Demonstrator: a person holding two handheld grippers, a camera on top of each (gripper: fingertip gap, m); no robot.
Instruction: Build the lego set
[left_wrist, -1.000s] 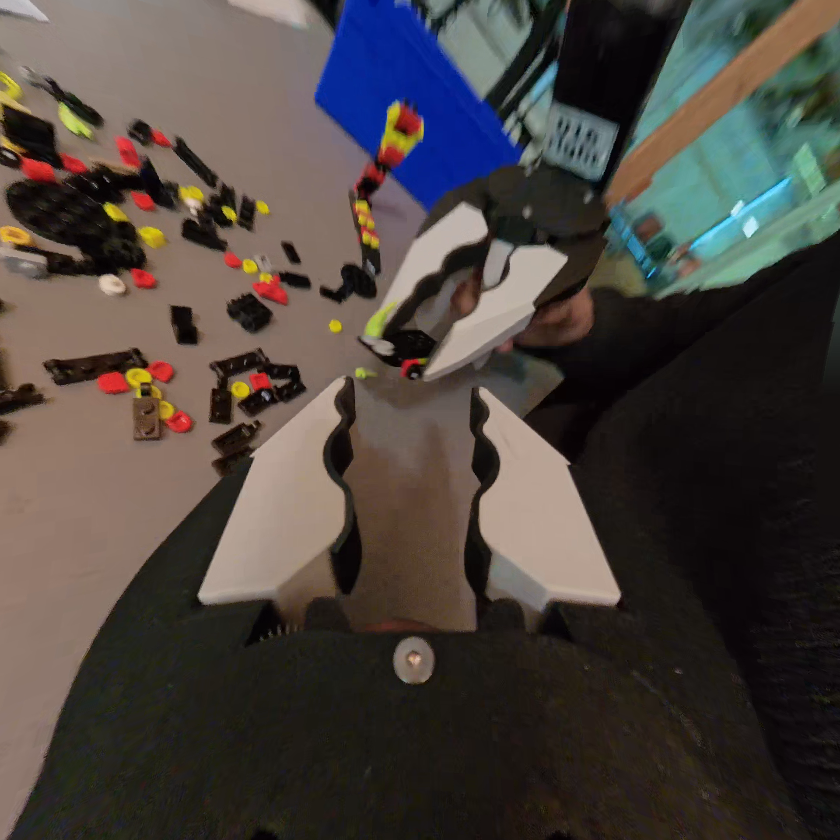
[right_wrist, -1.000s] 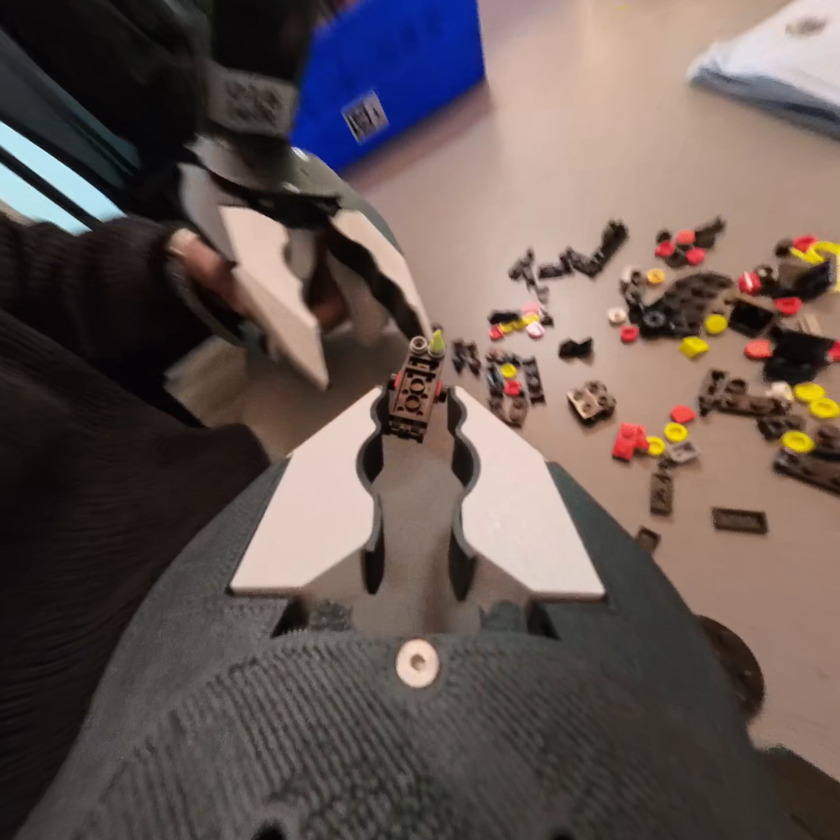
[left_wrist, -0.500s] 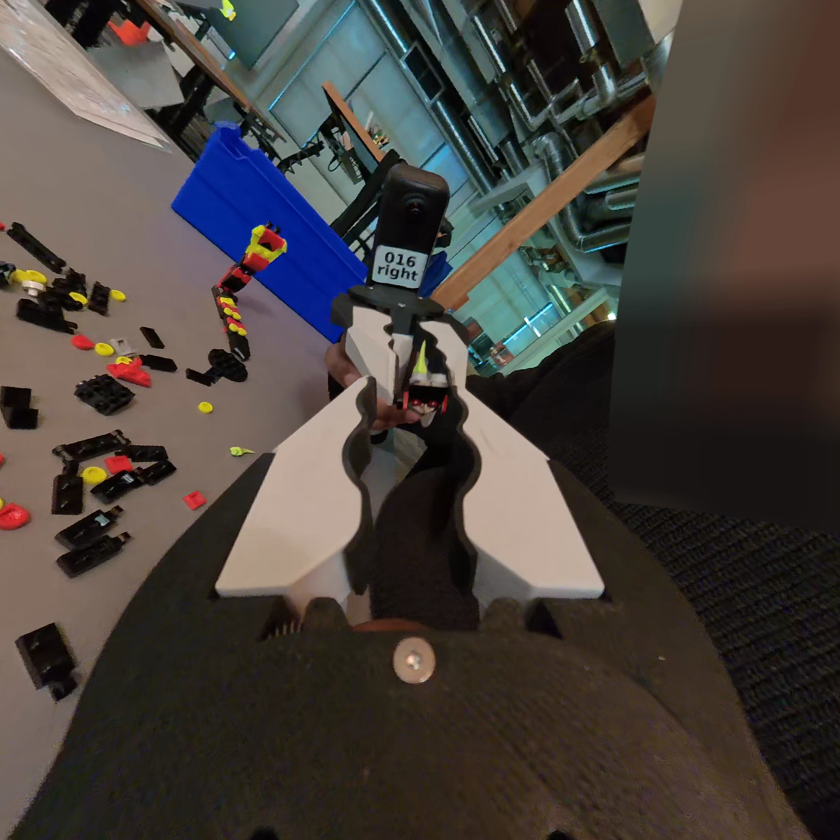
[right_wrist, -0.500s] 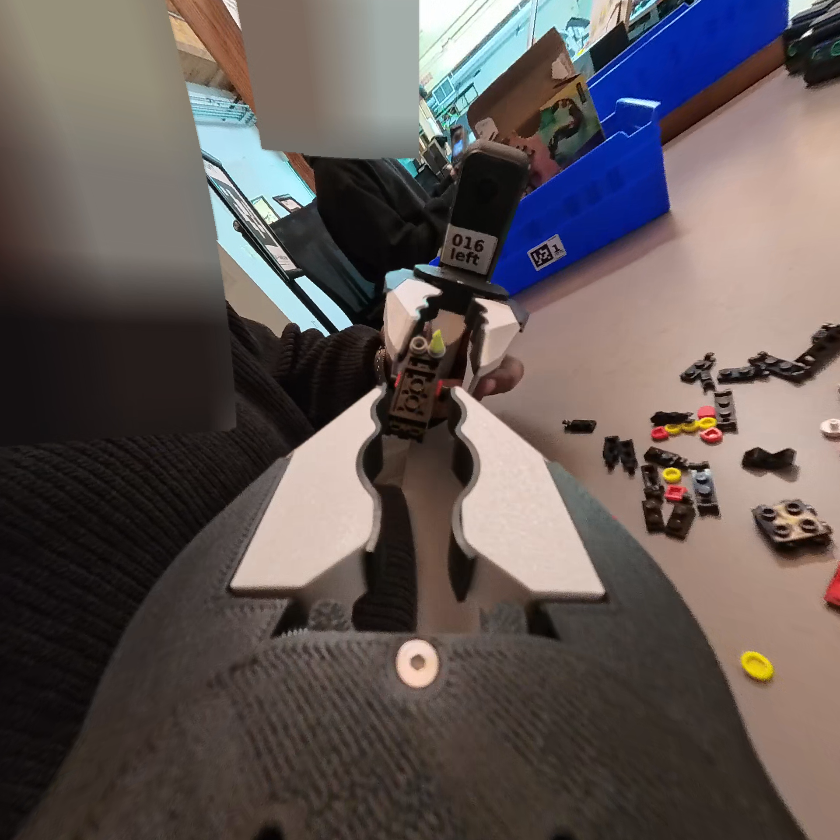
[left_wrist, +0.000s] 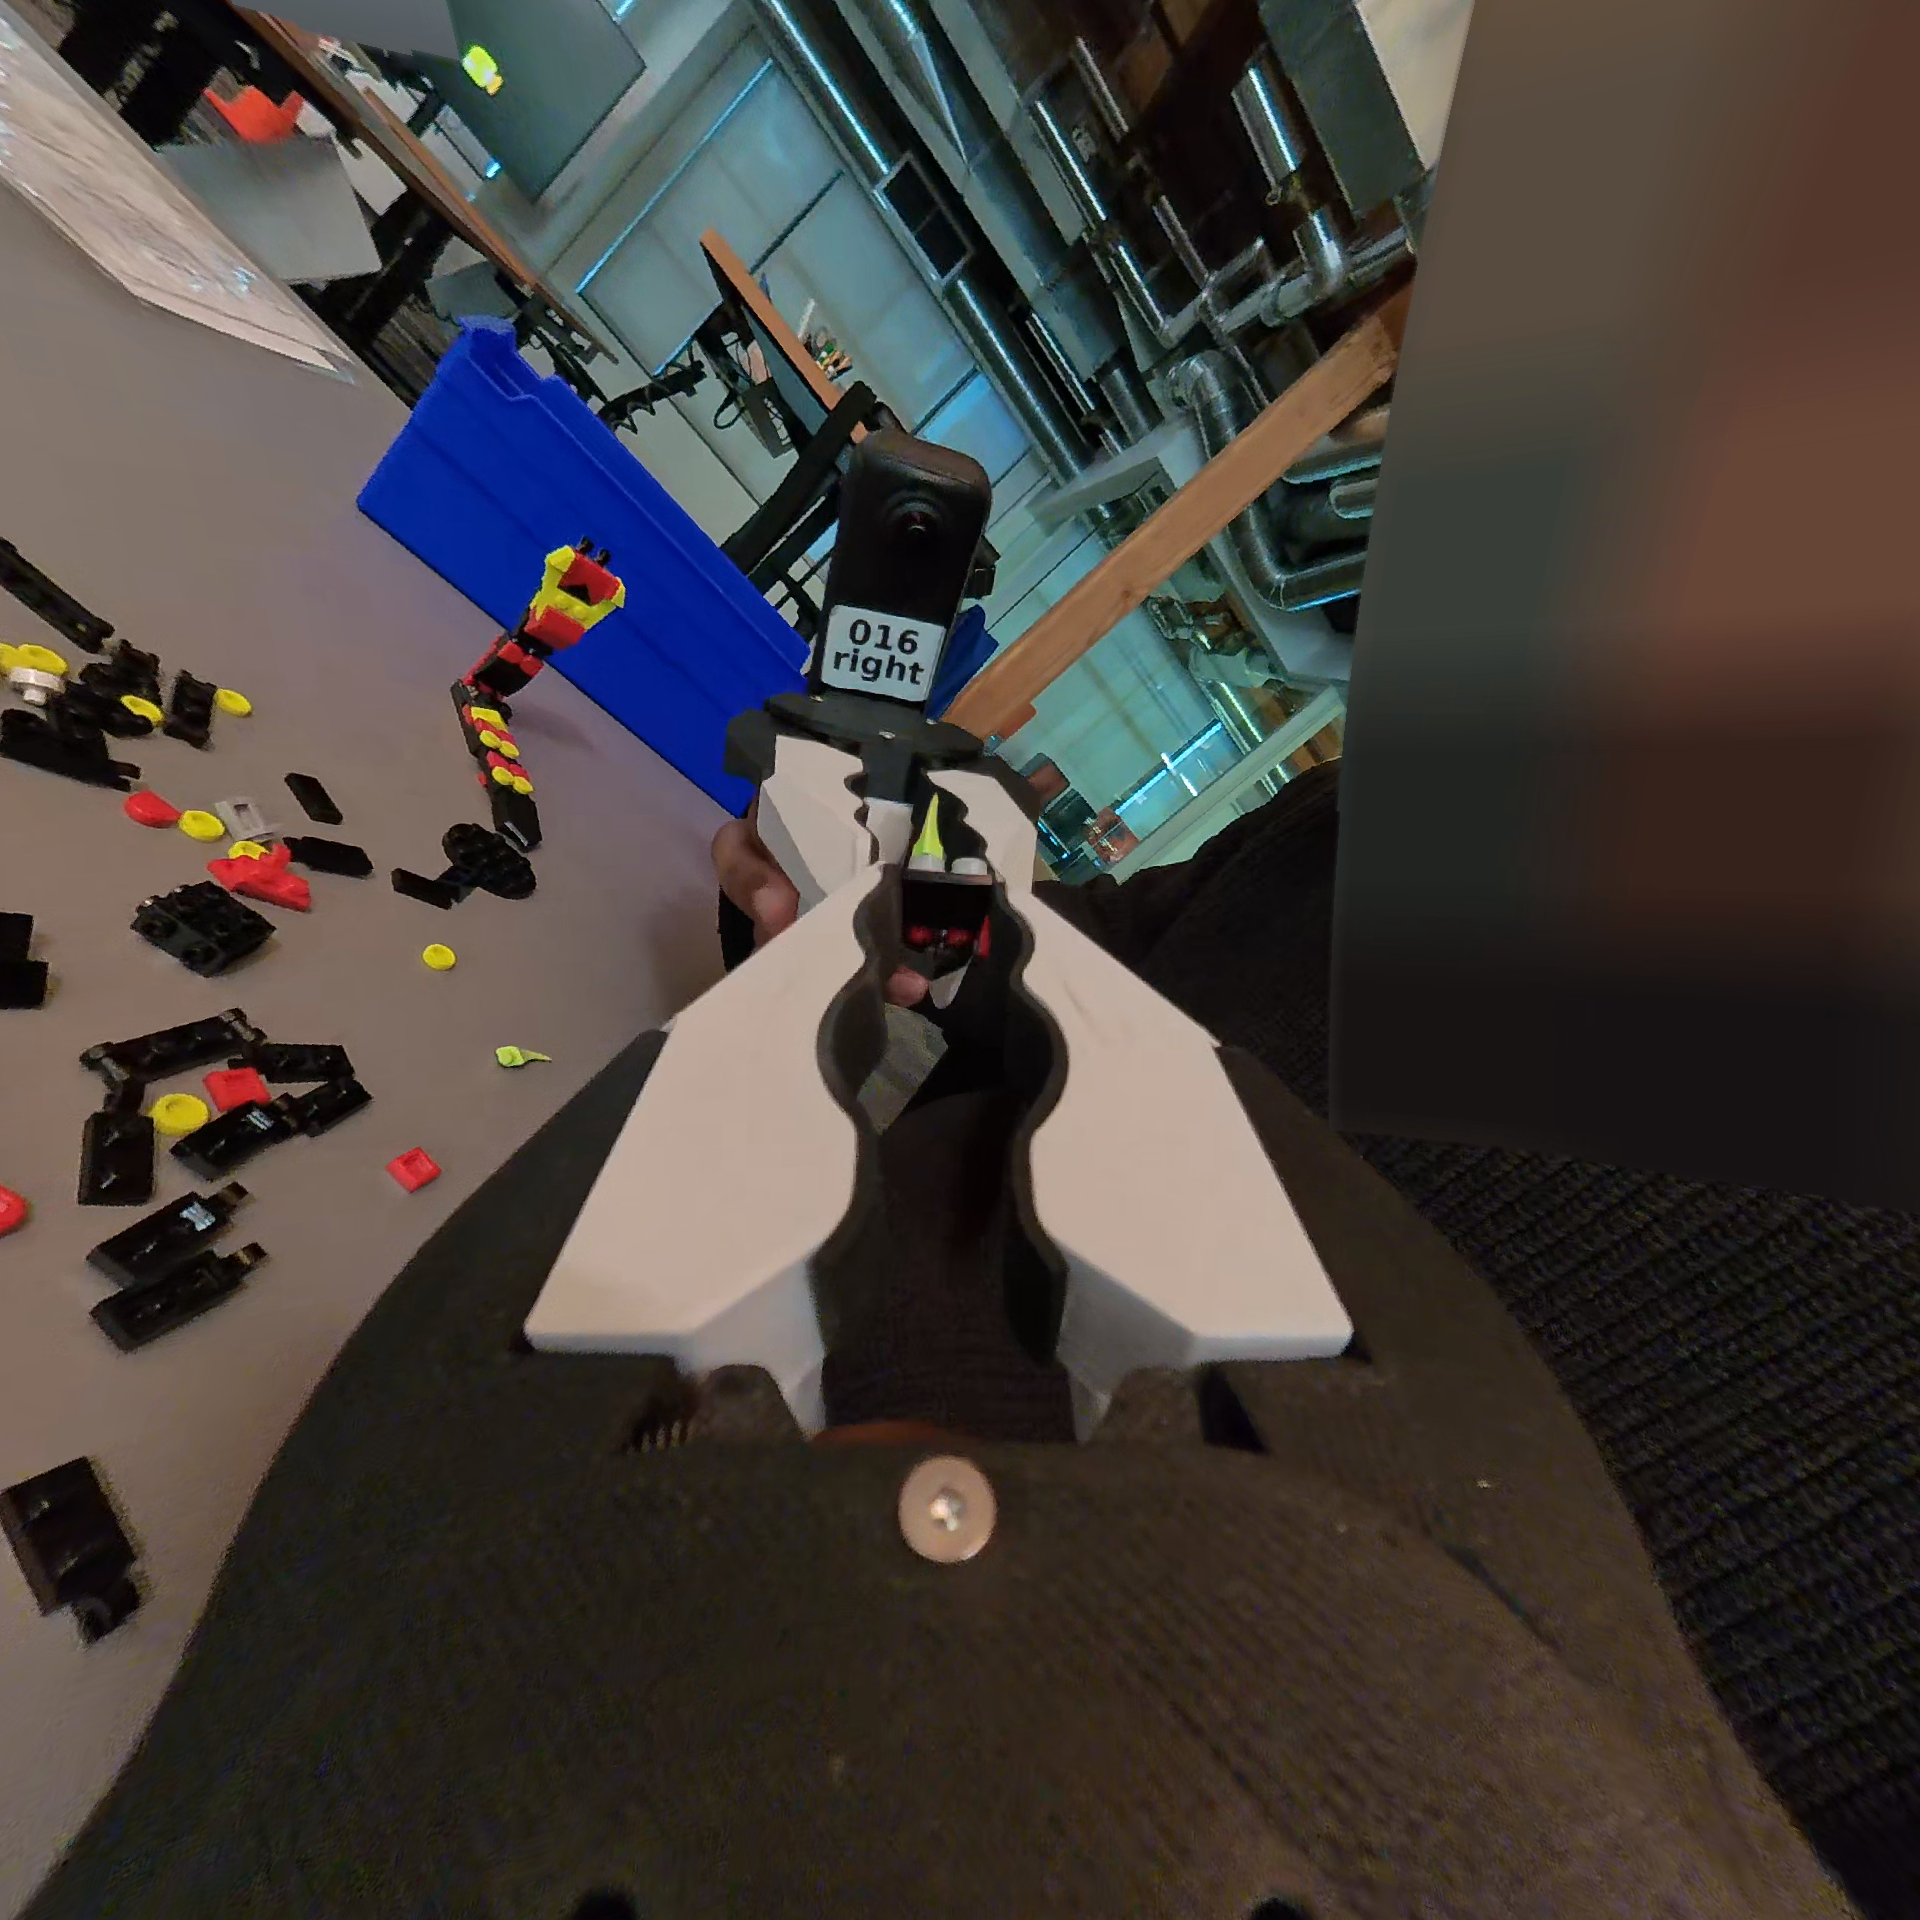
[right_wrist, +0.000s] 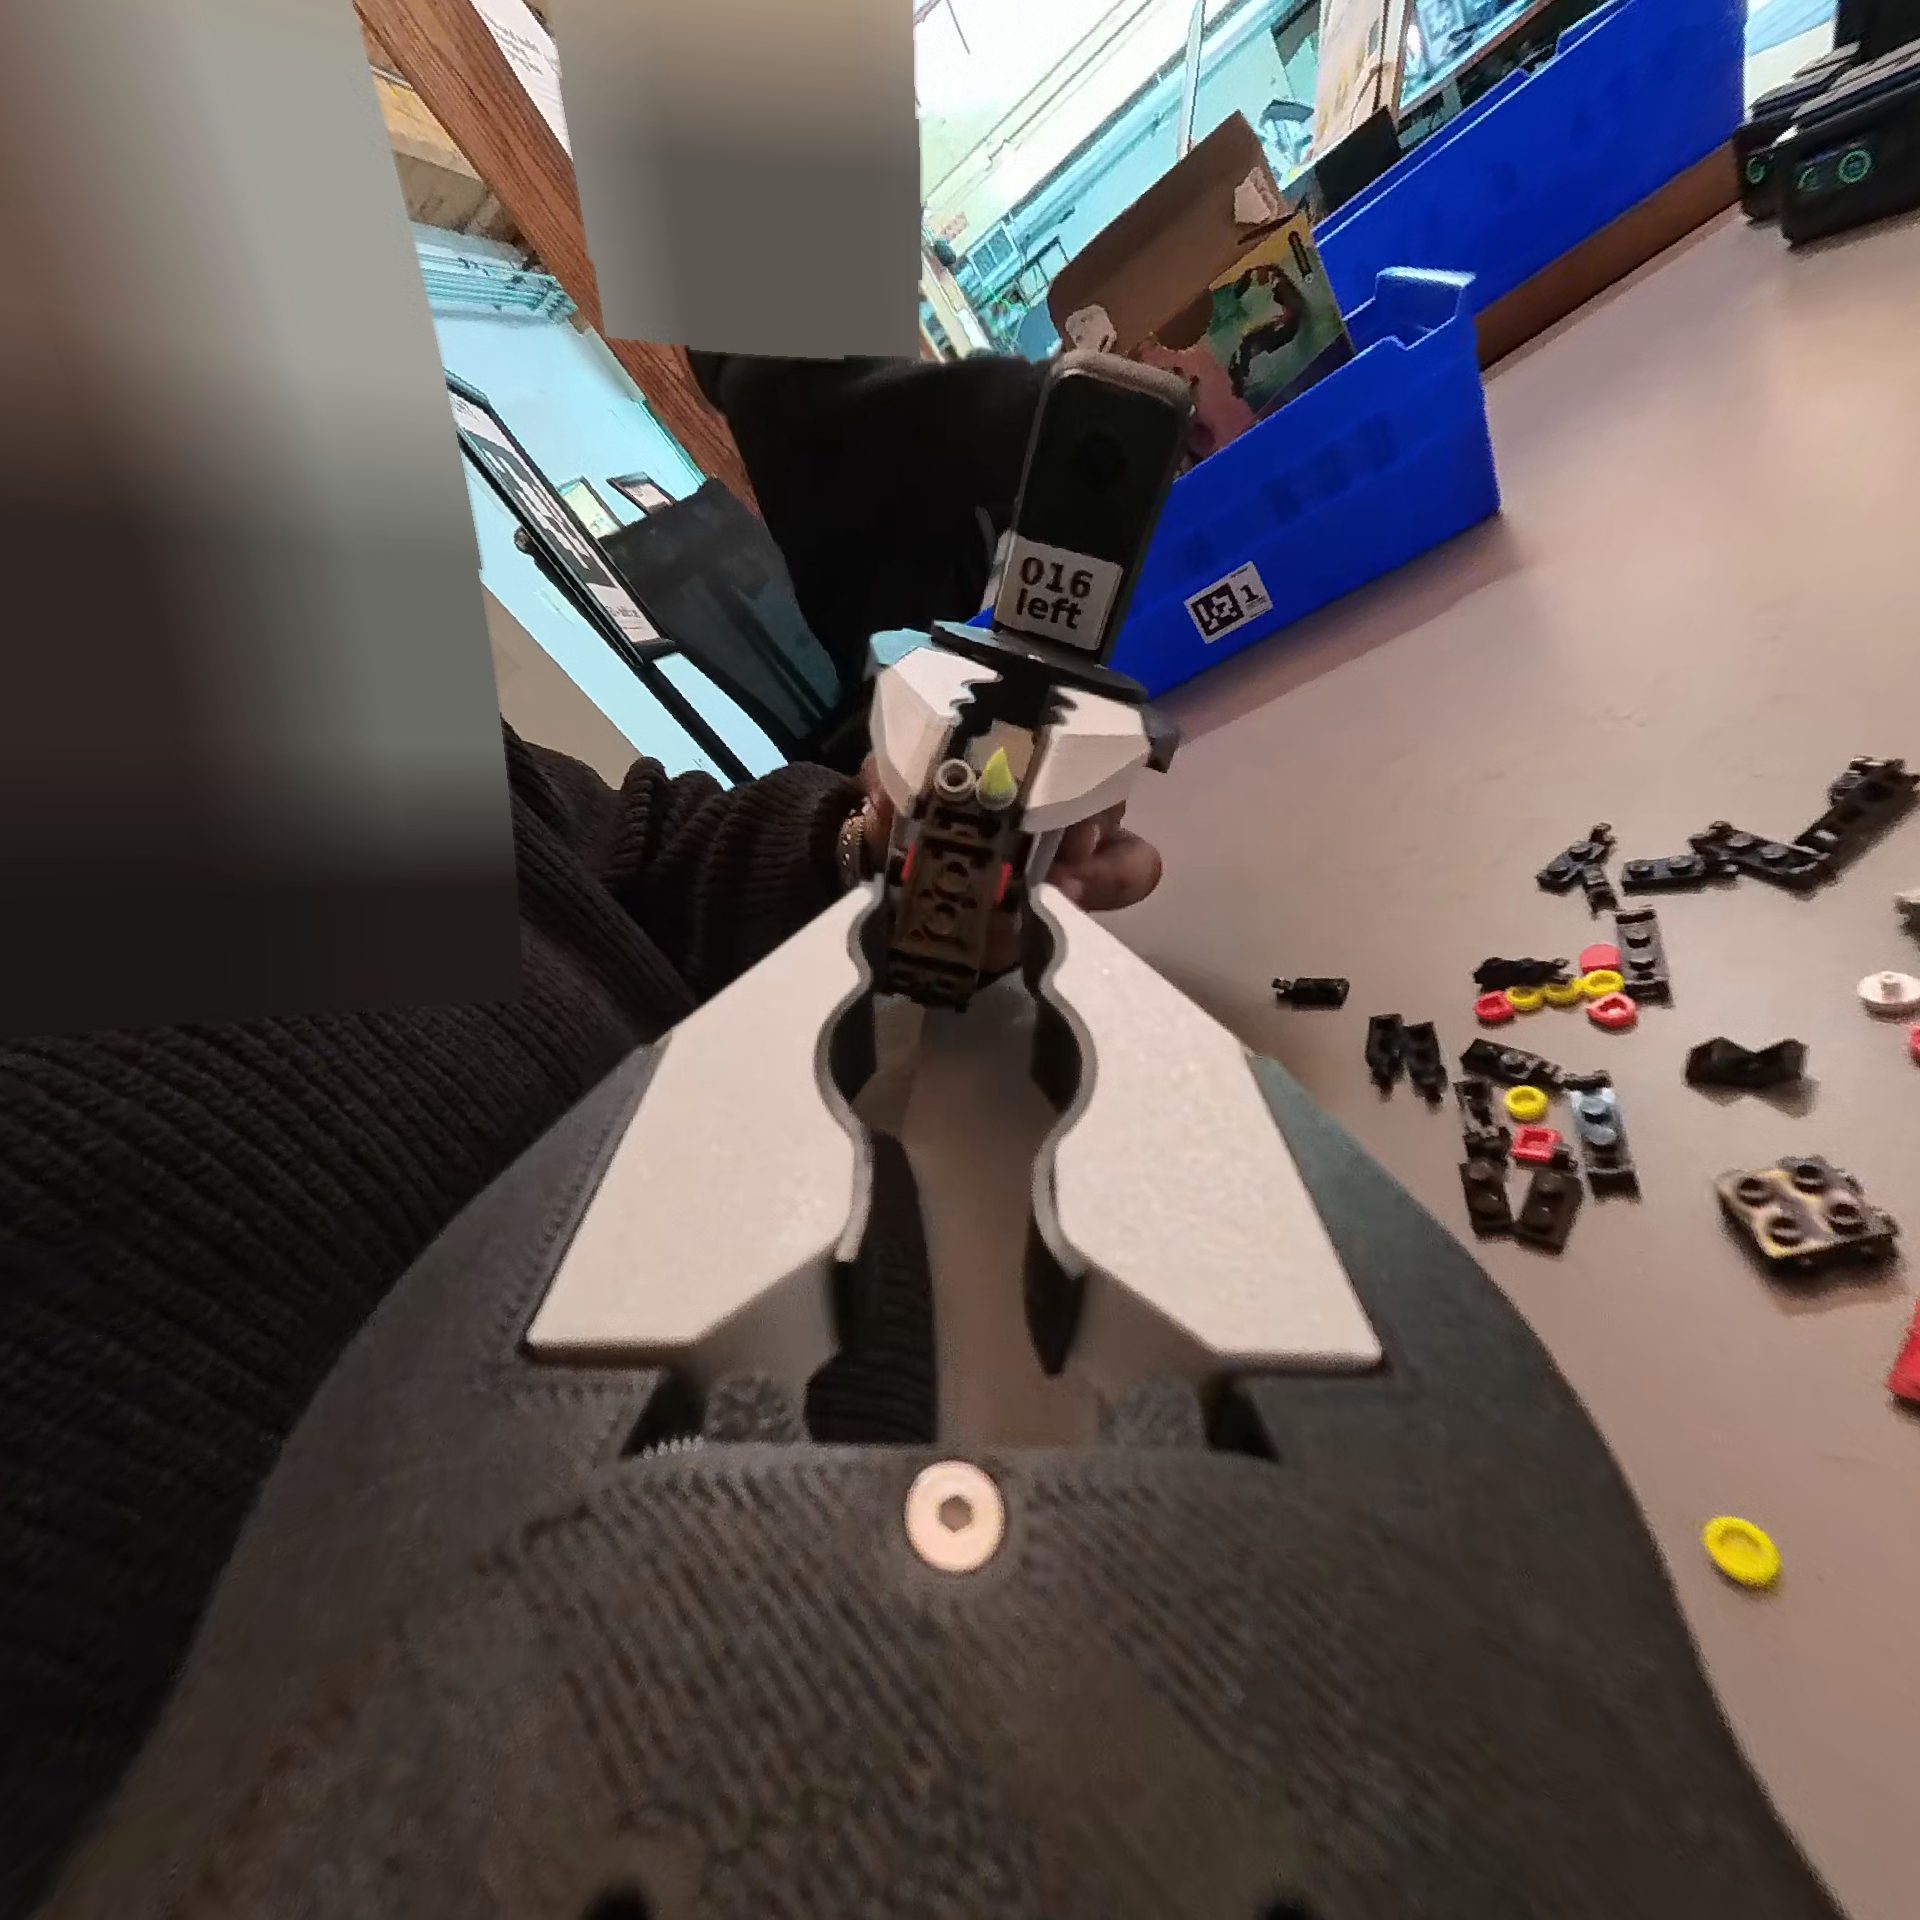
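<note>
A small black Lego assembly (right_wrist: 940, 914) with red side bits, a grey stud and a lime spike on top is clamped between my right gripper's (right_wrist: 951, 914) fingertips, held up off the table. My left gripper (left_wrist: 945, 899) faces it head-on. Its jaws are partly closed, one on each side of the assembly's far end (left_wrist: 940, 930), with a thin gap showing on each side. The right gripper (left_wrist: 894, 831) shows beyond in the left wrist view. The left gripper (right_wrist: 1003, 748) shows beyond in the right wrist view.
Loose black, red and yellow pieces (left_wrist: 208, 1091) lie on the grey table, also in the right wrist view (right_wrist: 1538, 1101). A built red-yellow-black chain (left_wrist: 520, 686) stands by a blue bin (left_wrist: 561, 561). A spare lime spike (left_wrist: 522, 1057) lies near. A person's dark sleeve (right_wrist: 260, 1195) is at the left. Left and right tips are no more than a few centimetres apart.
Both grippers rose from the table and turned to face each other. The left jaws narrowed around the end of the assembly, which the right gripper kept holding.
</note>
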